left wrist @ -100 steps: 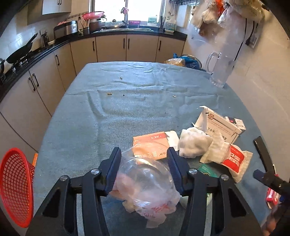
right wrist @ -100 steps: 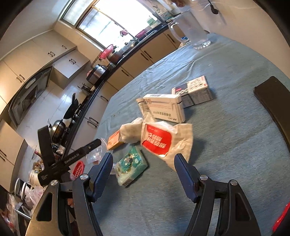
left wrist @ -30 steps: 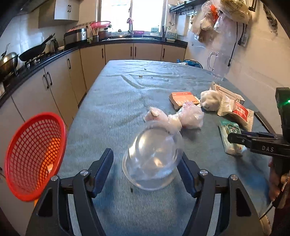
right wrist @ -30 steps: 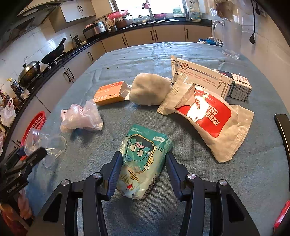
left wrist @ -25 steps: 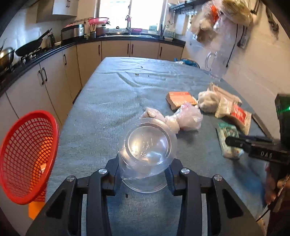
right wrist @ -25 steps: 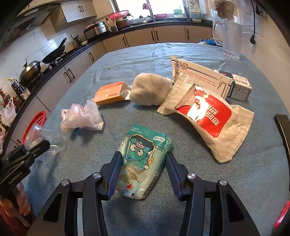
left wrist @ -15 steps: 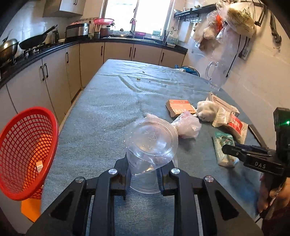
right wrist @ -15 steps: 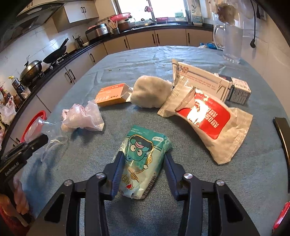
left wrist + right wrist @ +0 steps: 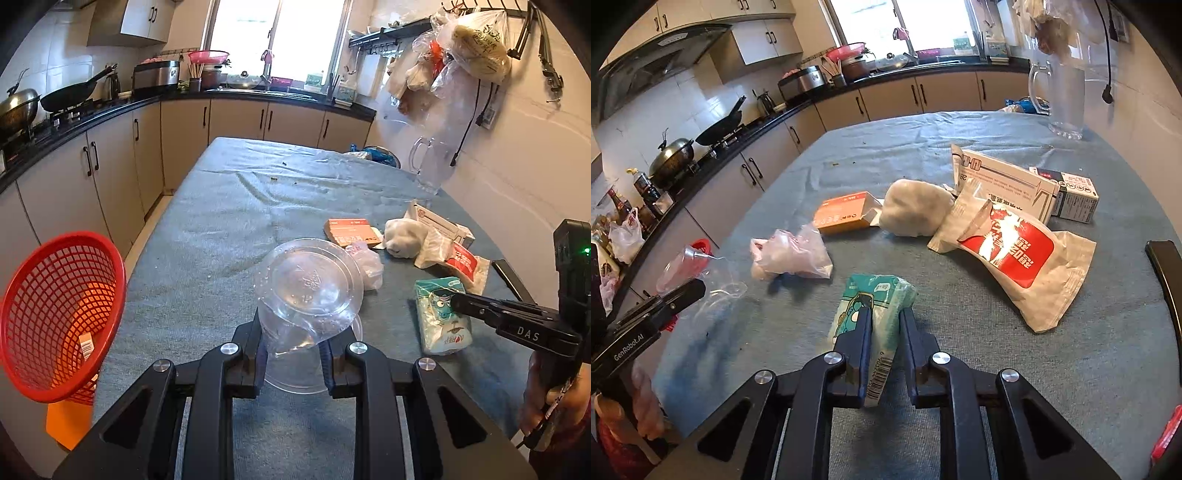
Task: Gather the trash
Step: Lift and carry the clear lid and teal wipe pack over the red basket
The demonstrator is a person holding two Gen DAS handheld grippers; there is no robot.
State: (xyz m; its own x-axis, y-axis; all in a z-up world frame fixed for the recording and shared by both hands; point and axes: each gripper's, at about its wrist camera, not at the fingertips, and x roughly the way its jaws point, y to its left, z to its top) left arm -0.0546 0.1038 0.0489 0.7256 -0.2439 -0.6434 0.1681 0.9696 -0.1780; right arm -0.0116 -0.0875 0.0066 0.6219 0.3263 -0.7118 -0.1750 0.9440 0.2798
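Since a second ago both grippers have gone from standing open around their items to clamping them. At far left the red mesh basket (image 9: 55,317) hangs off the edge of the blue-clothed table (image 9: 221,221). Next to it, the left gripper (image 9: 293,336) squeezes a clear plastic cup (image 9: 308,291), crumpled between the pads and lifted off the cloth. Further right lie a pinkish plastic bag (image 9: 790,254), an orange box (image 9: 846,212) and a white wad (image 9: 916,208). The right gripper (image 9: 885,328) has just been closing its jaws and now pinches the green cartoon packet (image 9: 875,306), which rests on the cloth. At far right sits a red-and-white pouch (image 9: 1023,251).
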